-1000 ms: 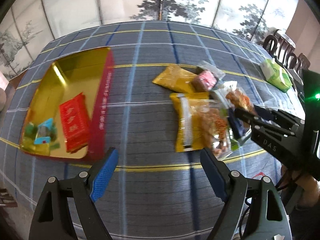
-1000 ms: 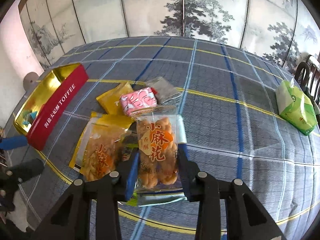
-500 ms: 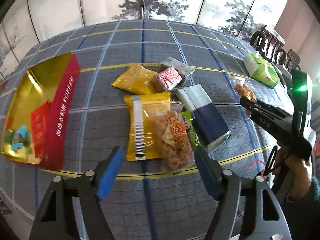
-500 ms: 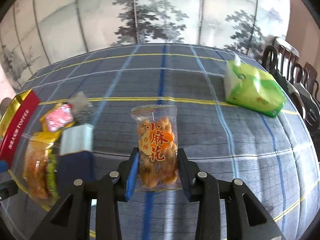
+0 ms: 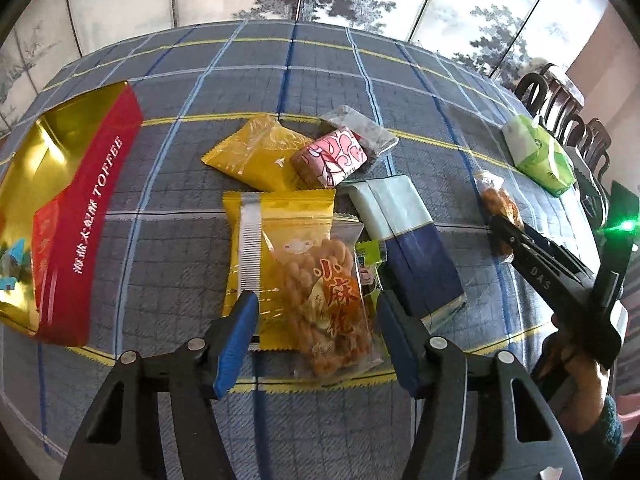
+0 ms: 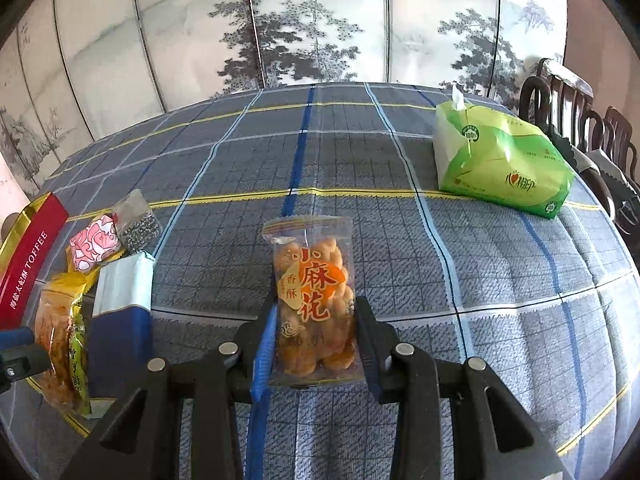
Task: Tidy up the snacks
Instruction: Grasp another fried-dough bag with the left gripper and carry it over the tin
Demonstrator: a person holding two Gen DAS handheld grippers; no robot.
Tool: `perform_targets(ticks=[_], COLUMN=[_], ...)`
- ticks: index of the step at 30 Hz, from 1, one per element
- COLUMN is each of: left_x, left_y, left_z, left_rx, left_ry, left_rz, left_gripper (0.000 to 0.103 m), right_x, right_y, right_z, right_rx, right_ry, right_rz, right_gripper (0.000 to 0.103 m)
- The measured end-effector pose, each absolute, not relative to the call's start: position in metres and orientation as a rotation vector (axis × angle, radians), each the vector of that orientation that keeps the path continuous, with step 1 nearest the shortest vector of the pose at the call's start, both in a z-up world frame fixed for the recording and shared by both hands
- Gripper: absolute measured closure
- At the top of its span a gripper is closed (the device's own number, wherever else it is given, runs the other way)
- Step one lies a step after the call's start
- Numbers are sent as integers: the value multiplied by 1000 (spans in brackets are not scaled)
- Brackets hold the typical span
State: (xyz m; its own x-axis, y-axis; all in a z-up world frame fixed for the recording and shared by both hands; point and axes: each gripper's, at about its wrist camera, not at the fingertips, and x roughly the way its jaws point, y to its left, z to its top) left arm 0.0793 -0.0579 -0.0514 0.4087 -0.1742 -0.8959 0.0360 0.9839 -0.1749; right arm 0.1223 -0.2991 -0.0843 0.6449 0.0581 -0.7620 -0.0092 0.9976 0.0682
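My left gripper (image 5: 316,312) hangs low over the snack pile, its jaws closing. A yellow-and-clear bag of fried twists (image 5: 304,276) lies between the blue pads, and they do not visibly press it. My right gripper (image 6: 316,312) is shut on a clear packet of fried twists (image 6: 312,280), held just over the checked cloth to the right of the pile. In the left wrist view that packet (image 5: 496,200) shows at the right gripper's tips. The open red toffee box (image 5: 92,216) with its gold inside lies at the left and holds a few sweets.
Behind the bag lie a yellow sachet (image 5: 260,152), a pink wrapped sweet (image 5: 332,154), a silver packet (image 5: 360,124) and a blue-and-pale pack (image 5: 404,232). A green tissue pack (image 6: 500,164) sits far right. Dark chairs (image 6: 580,120) stand past the table's right edge.
My left gripper moved in over the pile and its jaws narrowed around the yellow twist bag. My right gripper carried its packet rightward off the pile and lowered it towards the cloth.
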Motion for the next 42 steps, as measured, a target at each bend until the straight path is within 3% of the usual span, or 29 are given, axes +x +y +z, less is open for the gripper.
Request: perform_targets(ticks=[15, 42], left_x=[79, 50], left_y=[-62, -33], left_z=[-56, -14], left_rx=[-57, 1], left_ry=[1110, 1049], left_rz=[-144, -165], left_gripper=[66, 68], right_x=[125, 120], right_y=[-300, -292], right_z=[-86, -85], right_rx=[58, 5], right_ry=[871, 878], right_rz=[39, 13], right_gripper=[65, 64])
